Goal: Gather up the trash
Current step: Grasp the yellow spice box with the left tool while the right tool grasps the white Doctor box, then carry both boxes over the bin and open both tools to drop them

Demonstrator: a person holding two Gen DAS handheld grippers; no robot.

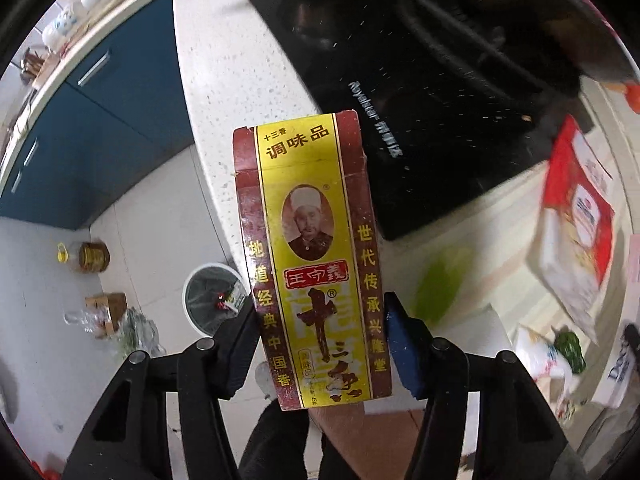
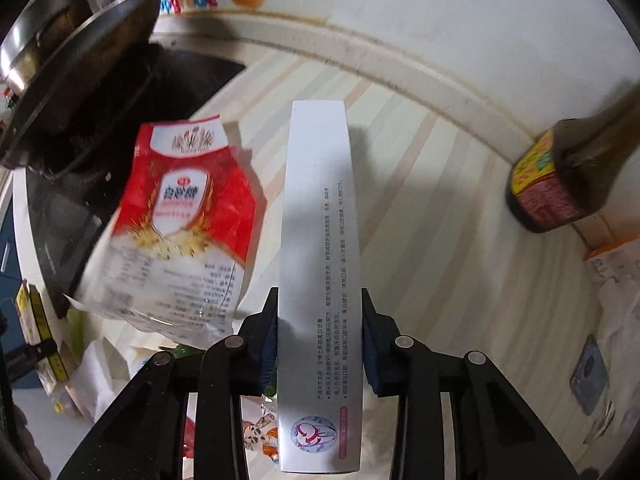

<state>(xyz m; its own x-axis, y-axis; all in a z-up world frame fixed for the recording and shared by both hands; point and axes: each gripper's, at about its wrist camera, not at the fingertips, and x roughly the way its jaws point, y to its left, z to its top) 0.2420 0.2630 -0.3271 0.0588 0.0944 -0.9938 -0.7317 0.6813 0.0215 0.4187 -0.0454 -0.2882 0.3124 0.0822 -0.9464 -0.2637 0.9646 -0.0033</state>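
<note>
My left gripper (image 1: pixel 320 320) is shut on a yellow and dark red seasoning box (image 1: pixel 308 248), held upright above the counter edge. A white trash bin (image 1: pixel 212 300) with a dark liner stands on the floor below, left of the box. My right gripper (image 2: pixel 320 320) is shut on a long silver-white toothpaste box (image 2: pixel 320 260), held above the striped countertop (image 2: pixel 420 200). A red and white sugar bag (image 2: pixel 176 224) is beside it, blurred; it also shows in the left wrist view (image 1: pixel 572 232).
A black stove (image 1: pixel 420 120) with a wok (image 2: pixel 80 80) is on the counter. A dark sauce bottle (image 2: pixel 560 176) stands at the right by the wall. Wrappers and bags (image 2: pixel 100 368) lie near the counter front. Blue cabinets (image 1: pixel 100 120) and an oil jug (image 1: pixel 88 256) are across the floor.
</note>
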